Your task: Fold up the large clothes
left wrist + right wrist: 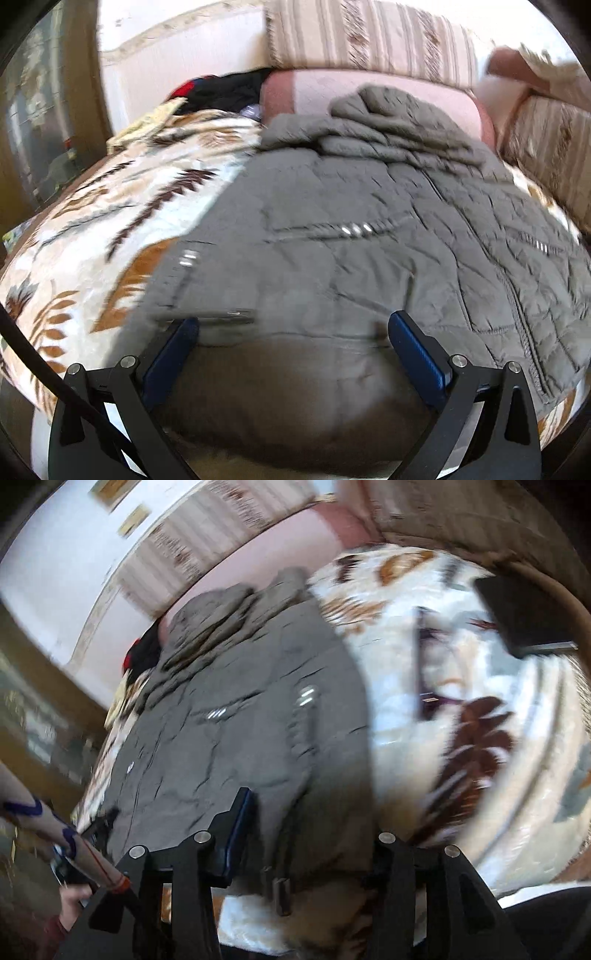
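Note:
A large grey quilted jacket lies spread front-up on a bed covered by a floral blanket, with its hood bunched at the far end. My left gripper hovers over the near hem, open wide, its blue pads clear of the cloth. In the right wrist view the picture is tilted and blurred. The jacket runs away from my right gripper, whose jaws stand apart with the hem bulging between them. The left blue pad shows; the other finger is hidden under fabric.
Striped cushions and a pink pillow line the far side. Dark and red clothes are piled at the back left. A black flat object lies on the blanket. A person's sleeve and hand show lower left.

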A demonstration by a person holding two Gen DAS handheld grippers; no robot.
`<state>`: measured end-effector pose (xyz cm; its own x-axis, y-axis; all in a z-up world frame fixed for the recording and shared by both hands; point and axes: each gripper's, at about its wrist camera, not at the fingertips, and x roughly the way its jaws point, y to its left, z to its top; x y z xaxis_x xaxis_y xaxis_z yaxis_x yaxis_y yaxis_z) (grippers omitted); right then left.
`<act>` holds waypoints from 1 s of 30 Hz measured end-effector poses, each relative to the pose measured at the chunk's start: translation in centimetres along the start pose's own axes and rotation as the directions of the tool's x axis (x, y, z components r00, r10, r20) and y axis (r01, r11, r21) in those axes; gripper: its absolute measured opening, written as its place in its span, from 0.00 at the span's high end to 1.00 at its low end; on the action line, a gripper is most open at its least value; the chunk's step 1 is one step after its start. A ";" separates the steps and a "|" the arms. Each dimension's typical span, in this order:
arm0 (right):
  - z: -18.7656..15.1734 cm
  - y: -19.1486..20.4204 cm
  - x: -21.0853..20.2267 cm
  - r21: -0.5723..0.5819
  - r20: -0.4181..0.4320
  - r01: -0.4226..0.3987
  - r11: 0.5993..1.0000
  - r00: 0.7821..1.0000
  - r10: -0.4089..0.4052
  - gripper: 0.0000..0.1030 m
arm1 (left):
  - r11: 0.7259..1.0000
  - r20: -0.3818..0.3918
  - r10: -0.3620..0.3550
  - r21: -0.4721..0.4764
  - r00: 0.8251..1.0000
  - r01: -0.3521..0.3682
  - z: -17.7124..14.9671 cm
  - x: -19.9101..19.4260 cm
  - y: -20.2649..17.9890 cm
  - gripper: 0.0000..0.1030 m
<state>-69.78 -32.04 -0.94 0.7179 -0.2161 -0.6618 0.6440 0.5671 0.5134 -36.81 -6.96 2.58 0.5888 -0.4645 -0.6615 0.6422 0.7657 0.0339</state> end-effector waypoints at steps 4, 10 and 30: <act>-0.6 1.5 0.6 -0.075 -0.016 0.016 0.997 1.000 -0.017 0.51 | 0.984 0.038 0.015 -0.178 0.999 -0.008 0.5 -1.5 4.7 0.01; -0.4 1.1 1.1 -0.053 -0.027 0.018 0.998 0.999 -0.019 0.46 | 0.864 -0.057 0.002 -0.503 0.998 -0.031 -0.6 -0.3 13.2 0.02; -0.4 1.9 1.2 -0.056 -0.006 0.022 0.998 1.000 -0.022 0.45 | 0.972 -0.057 -0.137 -0.198 0.989 0.123 -1.6 -0.6 2.8 0.25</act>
<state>-67.78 -30.91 -0.91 0.7017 -0.2241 -0.6763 0.6439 0.6058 0.4674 -36.17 -3.87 1.91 0.4660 -0.5389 -0.7017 0.5998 0.7754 -0.1973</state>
